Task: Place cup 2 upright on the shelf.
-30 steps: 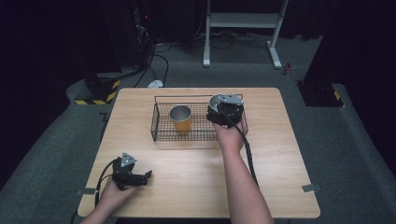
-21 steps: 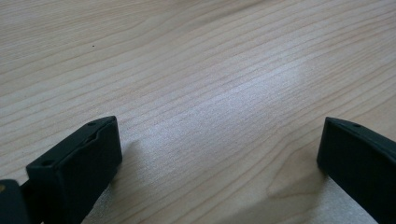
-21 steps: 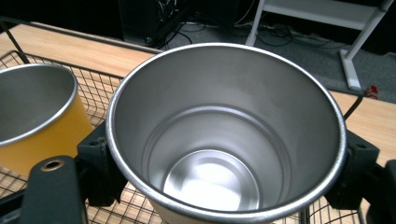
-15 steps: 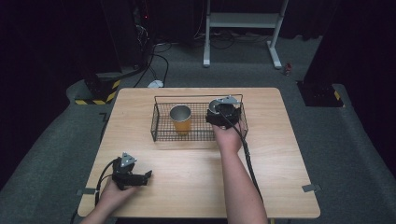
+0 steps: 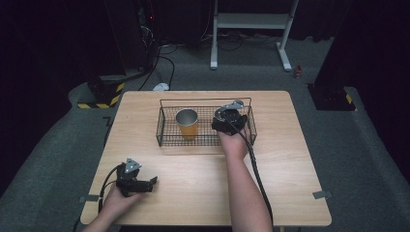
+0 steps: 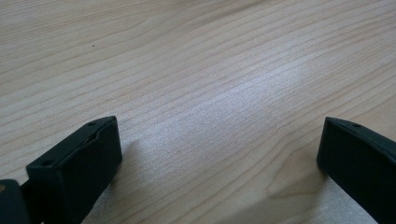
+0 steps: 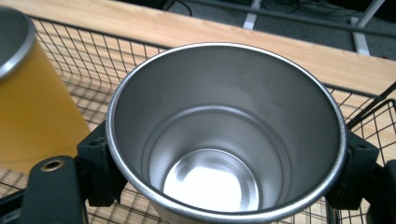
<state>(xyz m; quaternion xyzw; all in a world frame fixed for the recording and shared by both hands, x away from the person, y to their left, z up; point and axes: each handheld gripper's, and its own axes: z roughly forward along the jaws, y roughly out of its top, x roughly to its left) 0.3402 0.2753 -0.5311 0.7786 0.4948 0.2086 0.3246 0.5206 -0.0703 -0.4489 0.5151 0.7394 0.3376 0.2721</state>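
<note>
Two jaws of the right hand-held gripper (image 7: 219,186) are closed on a steel cup (image 7: 224,135), pressing its sides just under the rim; the cup stands upright, mouth up, its long axis vertical. In the high view this hand-held gripper (image 5: 227,118) sits at the centre of the frame, over the right half of a wire basket (image 5: 167,137). An orange cup (image 5: 187,123) stands just left of it inside the basket, near but apart. Likely the steel cup goes straight down; room is tight toward the orange cup and the basket's right wall. At lower left, the left hand-held gripper (image 5: 140,184) rests wide open and empty on the surface (image 5: 290,169).
</note>
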